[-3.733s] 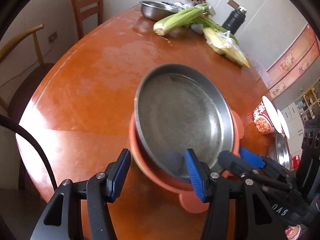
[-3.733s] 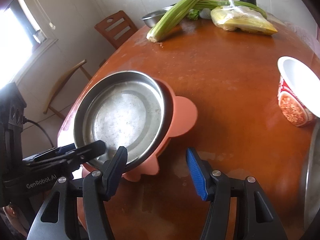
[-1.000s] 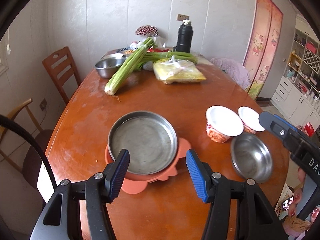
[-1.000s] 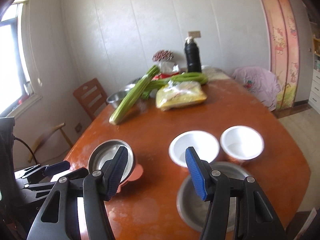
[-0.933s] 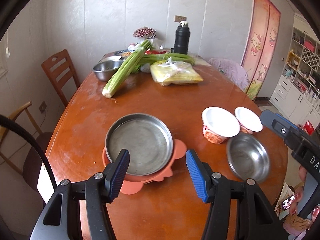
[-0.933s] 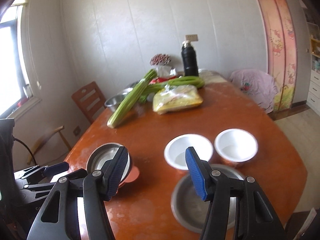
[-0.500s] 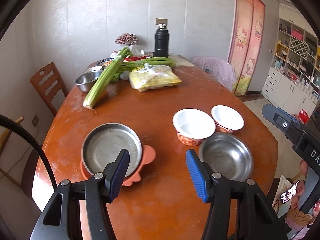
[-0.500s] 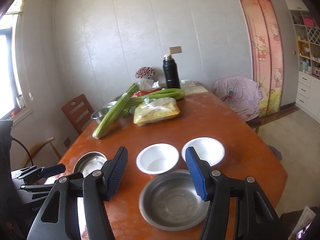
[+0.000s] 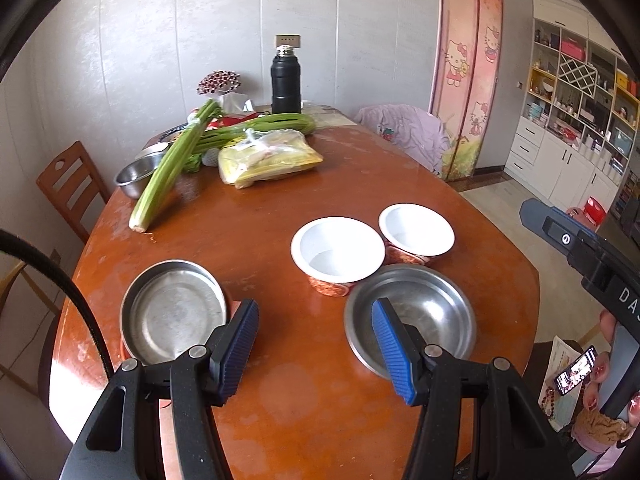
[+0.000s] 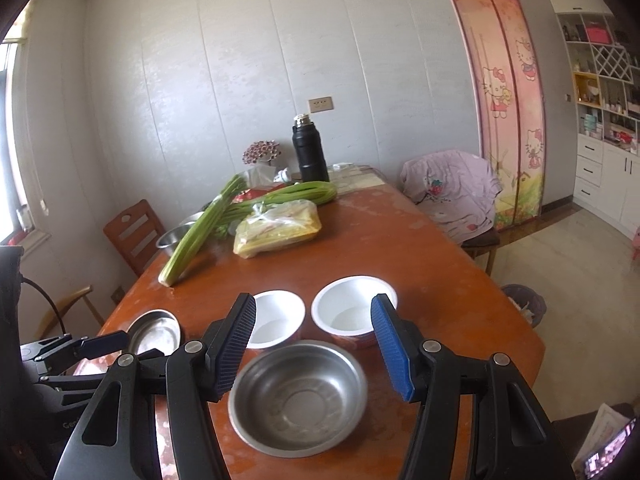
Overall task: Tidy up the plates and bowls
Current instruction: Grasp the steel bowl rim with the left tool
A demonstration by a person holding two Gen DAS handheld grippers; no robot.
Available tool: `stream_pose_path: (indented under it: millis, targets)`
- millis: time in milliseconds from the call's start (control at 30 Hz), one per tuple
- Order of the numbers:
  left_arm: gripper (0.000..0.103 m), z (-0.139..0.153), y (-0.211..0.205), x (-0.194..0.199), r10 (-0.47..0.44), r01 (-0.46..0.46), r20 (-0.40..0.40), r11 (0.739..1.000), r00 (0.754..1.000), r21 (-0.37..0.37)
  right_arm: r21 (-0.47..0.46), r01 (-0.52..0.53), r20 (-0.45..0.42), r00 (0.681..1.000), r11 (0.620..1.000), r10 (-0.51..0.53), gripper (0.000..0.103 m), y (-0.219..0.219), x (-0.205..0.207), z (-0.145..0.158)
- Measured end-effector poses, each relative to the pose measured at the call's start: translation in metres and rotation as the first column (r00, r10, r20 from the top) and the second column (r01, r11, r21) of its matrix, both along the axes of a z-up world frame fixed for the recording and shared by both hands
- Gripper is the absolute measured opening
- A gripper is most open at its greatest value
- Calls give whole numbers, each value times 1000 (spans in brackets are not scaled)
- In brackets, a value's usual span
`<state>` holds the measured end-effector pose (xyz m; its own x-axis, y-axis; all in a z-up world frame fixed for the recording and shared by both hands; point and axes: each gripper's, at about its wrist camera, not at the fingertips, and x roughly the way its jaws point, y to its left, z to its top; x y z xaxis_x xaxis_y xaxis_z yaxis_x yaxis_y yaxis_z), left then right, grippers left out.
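Observation:
A steel plate [image 9: 174,312] rests on an orange plastic plate [image 9: 240,305] at the table's near left; it also shows in the right wrist view as the steel plate [image 10: 154,336]. A steel bowl [image 9: 420,312] [image 10: 298,396] sits near the front edge. Behind it stand two white paper bowls with red patterned sides, one to the left [image 9: 338,252] [image 10: 276,320] and one to the right [image 9: 416,232] [image 10: 352,312]. My left gripper [image 9: 316,348] hangs open above bare table between plate and steel bowl. My right gripper [image 10: 312,346] is open above the steel bowl, nothing in it.
At the far end of the orange-brown table [image 9: 280,208] lie celery stalks [image 9: 168,172], a yellow bag [image 9: 268,156], another steel bowl [image 9: 138,176] and a black flask [image 9: 286,80]. Wooden chairs [image 9: 68,188] stand left; a cloth-draped chair [image 10: 452,196] stands right.
Both grippers have pulled back and swung right from the stacked plates, which have slid left in view. The steel bowl and the two white bowls have come toward the centre. Jaws unchanged.

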<state>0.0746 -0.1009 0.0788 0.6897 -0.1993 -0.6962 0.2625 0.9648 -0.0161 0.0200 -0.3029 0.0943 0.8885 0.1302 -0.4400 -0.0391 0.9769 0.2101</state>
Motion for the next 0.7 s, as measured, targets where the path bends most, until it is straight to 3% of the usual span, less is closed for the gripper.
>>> stream_pose_path:
  millis: [267,700]
  targets:
    - [58,-3,-29,9,-45,45,-9,999,999,2,-17,14,-18,1000,1000,-14,62,-21,3,-3]
    - [58,-43,-50,36,-67,68,-121,998,990,-1,-38,-87,-215,974,995,77,62,-18,36,-56]
